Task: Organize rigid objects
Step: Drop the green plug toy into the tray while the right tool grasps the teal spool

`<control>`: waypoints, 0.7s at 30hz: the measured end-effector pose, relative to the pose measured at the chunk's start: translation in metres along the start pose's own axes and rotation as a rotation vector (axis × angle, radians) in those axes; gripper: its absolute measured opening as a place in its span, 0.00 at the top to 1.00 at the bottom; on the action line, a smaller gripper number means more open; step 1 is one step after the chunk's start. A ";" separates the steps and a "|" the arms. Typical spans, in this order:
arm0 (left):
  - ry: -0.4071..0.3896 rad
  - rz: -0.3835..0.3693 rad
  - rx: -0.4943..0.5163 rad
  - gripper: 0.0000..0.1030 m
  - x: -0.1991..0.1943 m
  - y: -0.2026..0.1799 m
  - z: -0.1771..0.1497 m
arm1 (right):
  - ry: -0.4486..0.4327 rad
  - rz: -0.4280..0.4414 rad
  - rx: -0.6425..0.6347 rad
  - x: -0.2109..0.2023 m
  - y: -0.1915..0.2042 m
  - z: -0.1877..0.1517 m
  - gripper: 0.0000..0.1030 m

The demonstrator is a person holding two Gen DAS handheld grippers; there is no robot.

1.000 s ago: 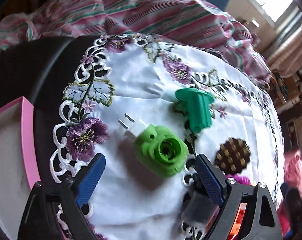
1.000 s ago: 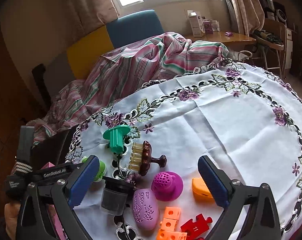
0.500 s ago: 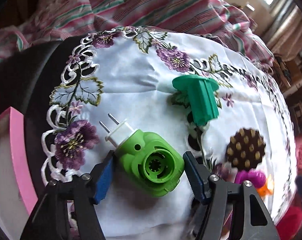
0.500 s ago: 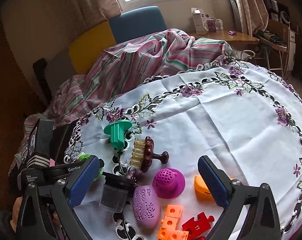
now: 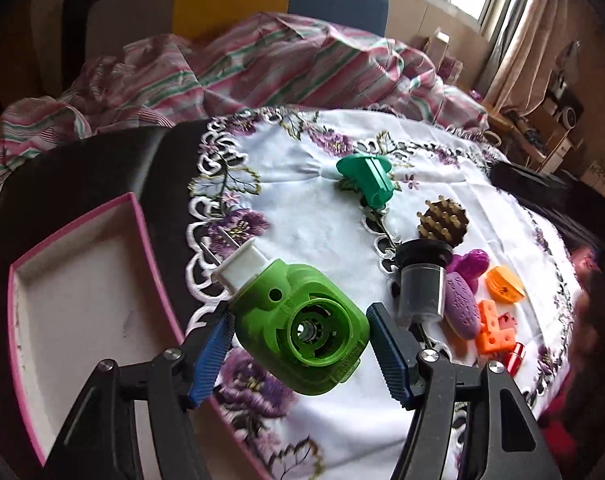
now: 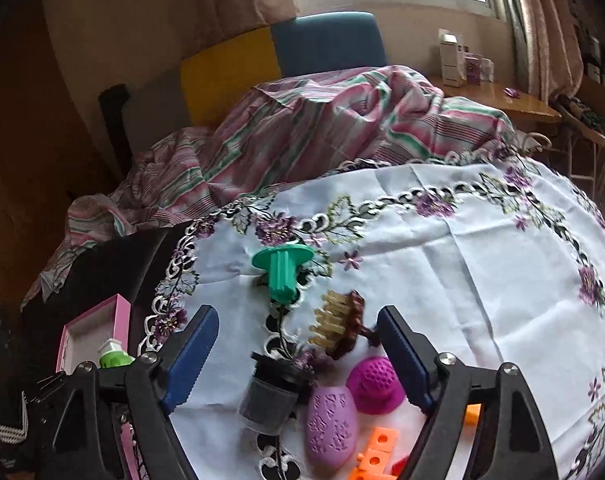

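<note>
My left gripper (image 5: pixel 298 336) is shut on a green plug-in device (image 5: pixel 302 330) with a white two-pin plug (image 5: pixel 242 266), lifted above the table's left edge beside an open pink box (image 5: pixel 142 248). The device also shows in the right wrist view (image 6: pixel 112 356), near the pink box (image 6: pixel 122 312). My right gripper (image 6: pixel 298 344) is open and empty, above a dark cup (image 6: pixel 272 394), a purple oval piece (image 6: pixel 330 420) and a brown bristle brush (image 6: pixel 340 324). A teal flanged piece (image 6: pixel 282 266) lies farther back.
A white embroidered tablecloth (image 6: pixel 462 264) covers the round table. A magenta dome (image 6: pixel 376 384) and orange blocks (image 6: pixel 376 450) lie near the front. A striped cloth (image 6: pixel 322 128) is heaped behind the table, with chairs (image 6: pixel 326 40) beyond.
My left gripper closed on the green plug-in device, lifted it off the cloth and drew back toward the pink box. My right gripper moved forward over the toy cluster.
</note>
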State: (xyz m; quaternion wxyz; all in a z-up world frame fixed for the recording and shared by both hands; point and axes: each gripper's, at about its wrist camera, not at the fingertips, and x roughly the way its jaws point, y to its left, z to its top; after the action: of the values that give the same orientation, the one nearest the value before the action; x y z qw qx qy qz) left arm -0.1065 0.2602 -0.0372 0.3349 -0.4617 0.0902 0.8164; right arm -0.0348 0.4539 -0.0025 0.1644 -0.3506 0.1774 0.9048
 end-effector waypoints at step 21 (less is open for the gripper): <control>-0.086 0.104 -0.247 0.34 -0.075 0.152 -0.053 | 0.303 -0.103 -0.258 0.123 0.052 -0.002 0.71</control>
State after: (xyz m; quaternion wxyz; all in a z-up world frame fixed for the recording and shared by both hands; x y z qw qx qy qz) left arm -0.1396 0.0865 -0.0304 0.2364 -0.4588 -0.0017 0.8565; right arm -0.1420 0.4284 -0.0779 0.1358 -0.5095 0.0647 0.8472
